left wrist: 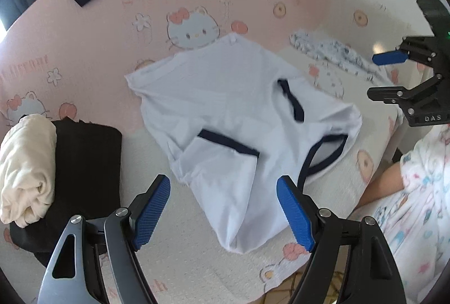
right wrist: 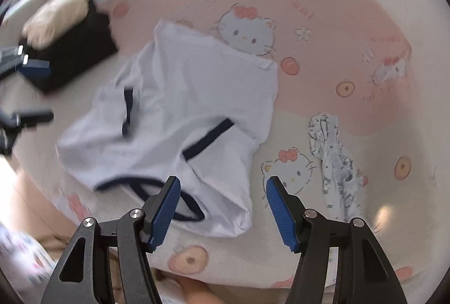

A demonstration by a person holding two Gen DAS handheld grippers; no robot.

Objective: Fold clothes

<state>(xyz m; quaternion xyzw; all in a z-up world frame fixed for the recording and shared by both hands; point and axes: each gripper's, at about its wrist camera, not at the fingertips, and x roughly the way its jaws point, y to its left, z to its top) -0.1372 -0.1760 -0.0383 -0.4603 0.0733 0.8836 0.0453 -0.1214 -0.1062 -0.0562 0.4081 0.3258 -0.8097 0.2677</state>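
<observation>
Both grippers hang released above the bed. The left gripper point(left wrist: 223, 212) holds nothing between its spread blue pads, and neither does the right gripper point(right wrist: 223, 209). Under them the white shirt point(left wrist: 233, 118) with navy trim lies crumpled mid-sheet, its near hem close to the bed's near edge. Open pink sheet point(left wrist: 112, 50) stretches beyond. A black folded garment point(left wrist: 87, 163) topped by a cream one point(left wrist: 25, 169) sits left; a patterned cloth point(right wrist: 334, 163) lies right.

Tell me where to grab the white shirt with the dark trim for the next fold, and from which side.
Probably best to grip the white shirt at its bunched lower corner nearest the left tongs, coming from above on the person's side. That corner is thick and slightly raised off the bedsheet, easier to pinch than the flat middle. Both tongs are open and empty.
</observation>
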